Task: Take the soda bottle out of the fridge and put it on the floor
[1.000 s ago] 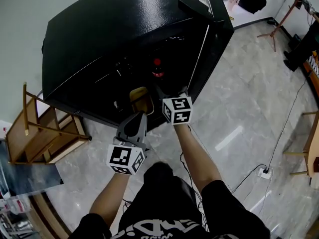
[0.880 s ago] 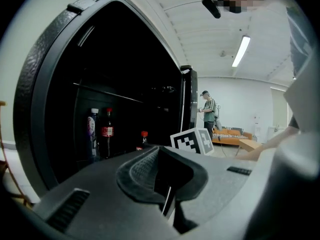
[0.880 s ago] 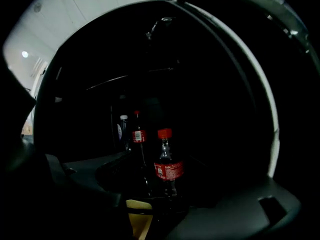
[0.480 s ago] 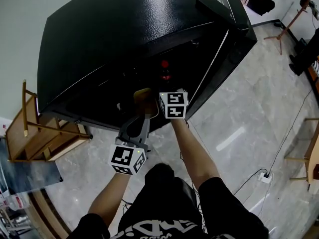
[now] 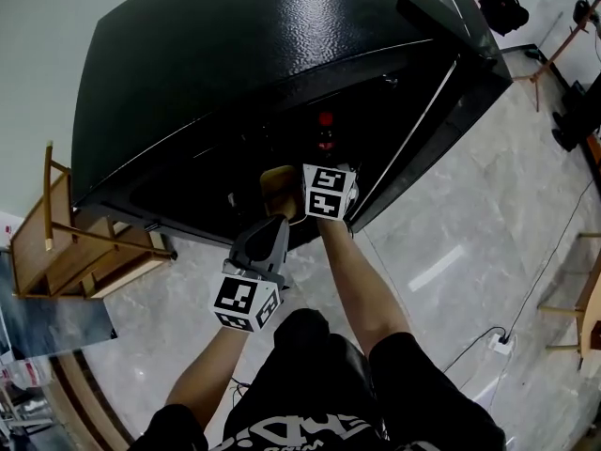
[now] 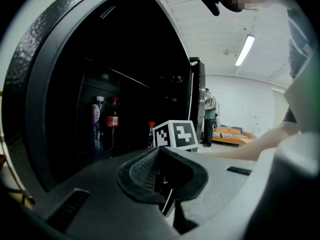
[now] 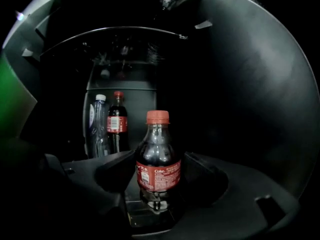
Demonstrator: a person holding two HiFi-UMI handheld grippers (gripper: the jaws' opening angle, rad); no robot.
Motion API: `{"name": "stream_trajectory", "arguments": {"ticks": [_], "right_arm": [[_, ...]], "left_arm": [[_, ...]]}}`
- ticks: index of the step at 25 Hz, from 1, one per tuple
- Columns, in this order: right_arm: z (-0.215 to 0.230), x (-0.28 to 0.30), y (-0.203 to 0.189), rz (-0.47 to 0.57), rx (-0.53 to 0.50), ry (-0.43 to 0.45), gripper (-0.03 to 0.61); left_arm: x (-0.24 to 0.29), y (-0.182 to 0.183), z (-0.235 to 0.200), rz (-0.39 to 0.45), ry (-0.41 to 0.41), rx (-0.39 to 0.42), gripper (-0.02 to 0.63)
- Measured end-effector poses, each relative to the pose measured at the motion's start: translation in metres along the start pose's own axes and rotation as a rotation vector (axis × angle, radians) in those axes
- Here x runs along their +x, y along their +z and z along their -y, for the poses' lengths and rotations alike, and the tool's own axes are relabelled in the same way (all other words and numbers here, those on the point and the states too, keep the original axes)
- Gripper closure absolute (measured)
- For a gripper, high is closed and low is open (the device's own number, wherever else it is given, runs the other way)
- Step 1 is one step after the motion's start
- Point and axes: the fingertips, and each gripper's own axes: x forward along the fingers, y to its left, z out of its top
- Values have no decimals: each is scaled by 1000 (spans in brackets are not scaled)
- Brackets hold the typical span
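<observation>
Fridge (image 5: 235, 54): door open; your soda bottle (image 7: 157, 159) stands upright inside, with a water bottle (image 7: 99, 126) and a cola bottle (image 7: 117, 126) by the back wall.
Right gripper (image 7: 158, 173): apparently clamped on the soda bottle; the light is dim.
Left gripper (image 6: 162, 176): clenched, empty.

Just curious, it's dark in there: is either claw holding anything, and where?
The right gripper looks closed on the soda bottle, its jaws against both sides of the red-labelled middle. The left gripper holds nothing.
</observation>
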Motion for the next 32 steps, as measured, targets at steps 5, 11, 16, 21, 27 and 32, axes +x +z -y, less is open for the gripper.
{"name": "stream_trajectory", "arguments": {"ticks": [5, 11, 16, 21, 27, 32], "right_arm": [[0, 6, -2, -15, 23, -29, 262], [0, 17, -4, -46, 43, -64, 262], [-5, 19, -1, -47, 32, -31, 265], [-7, 13, 1, -18, 16, 12, 267], [-5, -11, -3, -14, 6, 59, 268], [-10, -49, -9, 0, 0, 122, 268]], "left_arm": [[-3, -6, -5, -9, 5, -1, 606], [-4, -17, -8, -15, 8, -10, 606], [-4, -21, -11, -6, 13, -16, 606], [-8, -30, -9, 3, 24, -23, 606], [-16, -35, 0, 10, 24, -23, 606], [-22, -40, 12, 26, 15, -25, 607]]}}
